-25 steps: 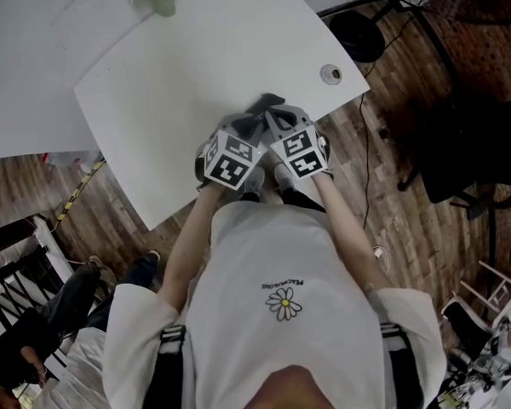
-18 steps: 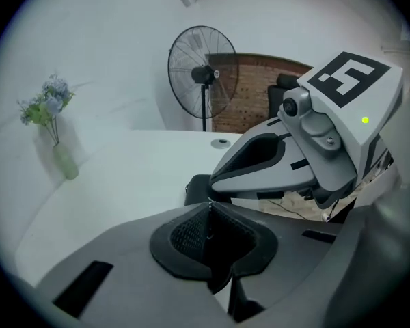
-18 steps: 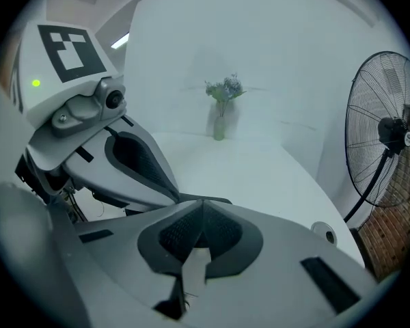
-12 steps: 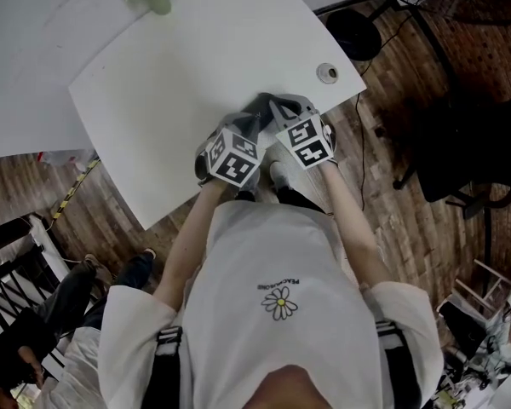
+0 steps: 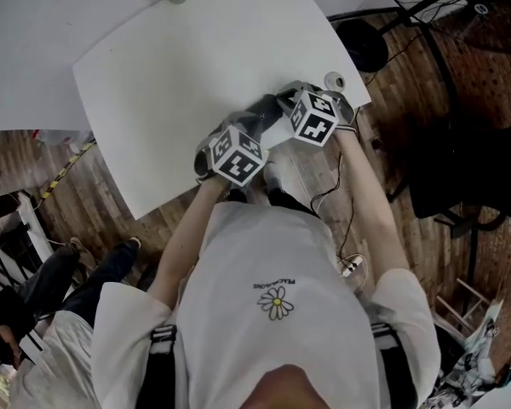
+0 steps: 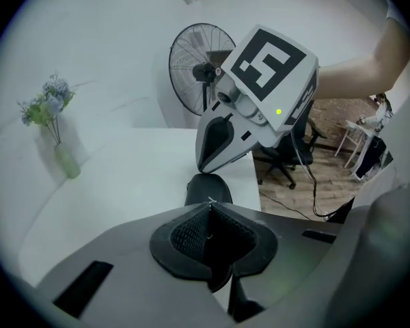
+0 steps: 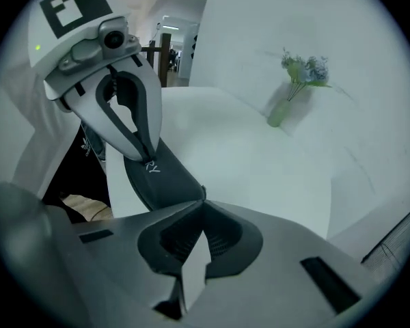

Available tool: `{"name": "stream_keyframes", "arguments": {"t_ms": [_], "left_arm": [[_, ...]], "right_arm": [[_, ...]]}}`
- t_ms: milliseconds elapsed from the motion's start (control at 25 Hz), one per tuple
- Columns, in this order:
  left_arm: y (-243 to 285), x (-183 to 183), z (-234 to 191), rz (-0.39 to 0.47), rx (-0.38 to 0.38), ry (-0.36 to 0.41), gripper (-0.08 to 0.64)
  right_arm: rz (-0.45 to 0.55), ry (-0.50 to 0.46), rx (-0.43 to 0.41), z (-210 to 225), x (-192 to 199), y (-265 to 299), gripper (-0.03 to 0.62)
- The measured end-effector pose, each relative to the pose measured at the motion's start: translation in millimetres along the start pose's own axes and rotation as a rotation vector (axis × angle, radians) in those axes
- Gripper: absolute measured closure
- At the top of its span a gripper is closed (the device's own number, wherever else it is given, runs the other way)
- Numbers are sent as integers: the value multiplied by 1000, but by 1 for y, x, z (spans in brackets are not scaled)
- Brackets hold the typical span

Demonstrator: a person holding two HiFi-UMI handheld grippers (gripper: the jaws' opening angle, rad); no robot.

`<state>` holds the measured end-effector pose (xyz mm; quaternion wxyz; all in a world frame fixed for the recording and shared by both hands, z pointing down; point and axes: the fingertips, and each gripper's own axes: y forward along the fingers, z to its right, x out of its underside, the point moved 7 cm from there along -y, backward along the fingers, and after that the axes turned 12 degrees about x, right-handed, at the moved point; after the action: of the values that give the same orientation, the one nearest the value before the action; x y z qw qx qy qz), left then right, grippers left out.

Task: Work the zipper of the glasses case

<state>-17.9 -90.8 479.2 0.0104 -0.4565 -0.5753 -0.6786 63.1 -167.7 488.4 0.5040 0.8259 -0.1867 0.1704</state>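
Glasses case (image 7: 157, 182), black, lies by the near edge of your white table (image 5: 170, 75), caught between both tools. Your left gripper (image 6: 209, 205) has its fingers pinched tight on one end. Your right gripper (image 7: 203, 203) is nipped closed on the opposite end's rim.

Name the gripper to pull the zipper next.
Likely right. The left gripper pinches one end of the glasses case, anchoring it; the right gripper, shut on the other end, can pull.
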Motion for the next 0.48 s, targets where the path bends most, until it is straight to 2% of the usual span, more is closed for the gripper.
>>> {"name": "stream_keyframes", "arguments": {"t_ms": [280, 480], "left_arm": [[-4, 3, 2, -37, -16, 8, 537], [-13, 11, -1, -89, -90, 19, 537]], "right_arm": [[-11, 8, -74, -17, 6, -13, 584], [-2, -3, -127, -33, -2, -18, 584]]}}
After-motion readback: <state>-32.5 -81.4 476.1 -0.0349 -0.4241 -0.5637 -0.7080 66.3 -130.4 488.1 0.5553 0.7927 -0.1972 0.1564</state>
